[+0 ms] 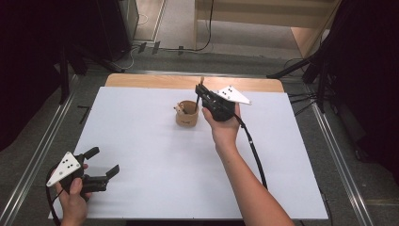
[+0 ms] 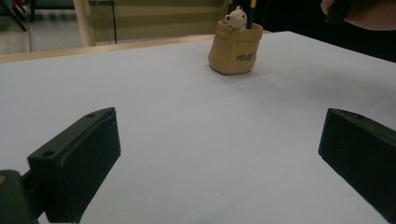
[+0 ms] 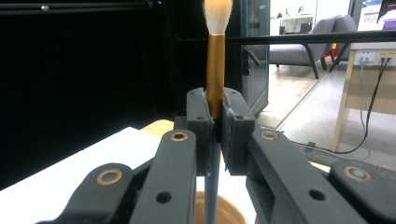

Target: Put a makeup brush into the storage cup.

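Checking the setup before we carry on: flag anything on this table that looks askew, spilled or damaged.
Nothing stands out. The tan holder stands upright on the white table, with no spill around it. The right claw is shut on a brush, held upright over the holder, bristles up. The left claw is open, near the table's front left corner.

- The soft white bristle tip of the gold-ferruled brush (image 3: 215, 56) runs off the top edge in the right gripper view.
- The script lettering on the tan pouch-shaped holder (image 2: 235, 49) is too small to read.
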Demonstrator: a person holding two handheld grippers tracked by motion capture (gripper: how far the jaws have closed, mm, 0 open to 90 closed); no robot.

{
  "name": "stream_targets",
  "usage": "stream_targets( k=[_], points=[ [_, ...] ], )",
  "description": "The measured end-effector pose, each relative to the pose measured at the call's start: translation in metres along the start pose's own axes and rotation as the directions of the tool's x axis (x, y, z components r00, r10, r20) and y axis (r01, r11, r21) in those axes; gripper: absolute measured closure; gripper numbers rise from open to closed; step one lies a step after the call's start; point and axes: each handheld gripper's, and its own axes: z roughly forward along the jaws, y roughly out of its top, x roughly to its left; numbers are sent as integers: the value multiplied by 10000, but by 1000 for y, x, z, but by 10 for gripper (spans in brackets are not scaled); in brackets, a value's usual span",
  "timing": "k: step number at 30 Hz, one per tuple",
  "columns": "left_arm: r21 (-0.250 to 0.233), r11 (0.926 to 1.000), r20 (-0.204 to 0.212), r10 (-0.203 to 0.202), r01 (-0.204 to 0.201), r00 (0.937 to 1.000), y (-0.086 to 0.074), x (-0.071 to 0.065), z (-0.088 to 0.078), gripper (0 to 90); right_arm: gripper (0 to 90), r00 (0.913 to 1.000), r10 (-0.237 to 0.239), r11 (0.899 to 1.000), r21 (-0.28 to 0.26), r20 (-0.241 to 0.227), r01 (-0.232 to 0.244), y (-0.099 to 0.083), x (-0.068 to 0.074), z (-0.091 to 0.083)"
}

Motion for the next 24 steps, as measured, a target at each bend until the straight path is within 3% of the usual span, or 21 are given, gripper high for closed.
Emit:
stream_targets(
  k=[3,17,24],
  points=[
    [3,10000,20,17,-17,10000,0,0,0,0,849,9999,168,9998,-55,-10,-168,-2,-1,4],
    [21,10000,56,49,-49,10000,0,-1,1,0,849,10000,43,9985,546,86,-48,-24,0,21],
    [-21,10000,28,19,-19,10000,0,0,0,0,849,9983,-568,9927,1072,95,554,-37,6,27]
  ],
)
